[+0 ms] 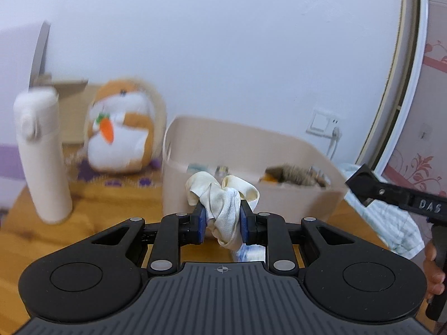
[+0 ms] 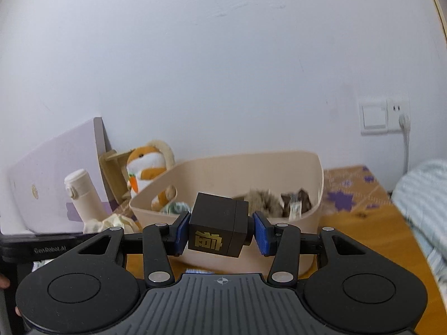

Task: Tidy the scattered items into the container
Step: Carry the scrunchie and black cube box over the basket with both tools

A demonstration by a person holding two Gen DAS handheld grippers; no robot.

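**Two items held clear of the bench, ahead of release into the container**

The left gripper [image 1: 222,217] is shown nearly closed, its blue pads [image 1: 201,220] pressed on either side of a crumpled cream cloth [image 1: 223,198], which bulges above the jaws and hangs below them. The right gripper [image 2: 219,230] is shown partly closed on a black cube [image 2: 219,227] bearing a gold character; the left pad is seen flat against one face, while the right pad meets a small knob projecting from the opposite face. Both items are carried clear of the bench [image 1: 111,203].

The step in hand is judged to be the transport of both items toward the beige container [image 2: 307,223], with neither yet released. In each wrist view the container is seen directly beyond the held item, its near wall just behind and below the jaws and its open top farther back. Furry and patterned items [image 2: 265,201] are already seen inside.

The next move is judged to call for each gripper to be carried forward past the near rim until the item stands over the opening, and only then for the jaws to be opened. The cloth's hanging tail may catch on the rim if it is brought over too low.

Left of the container, a cream flask [image 1: 42,156] and a plush toy with a carrot [image 1: 120,131] are seen standing on the bench.
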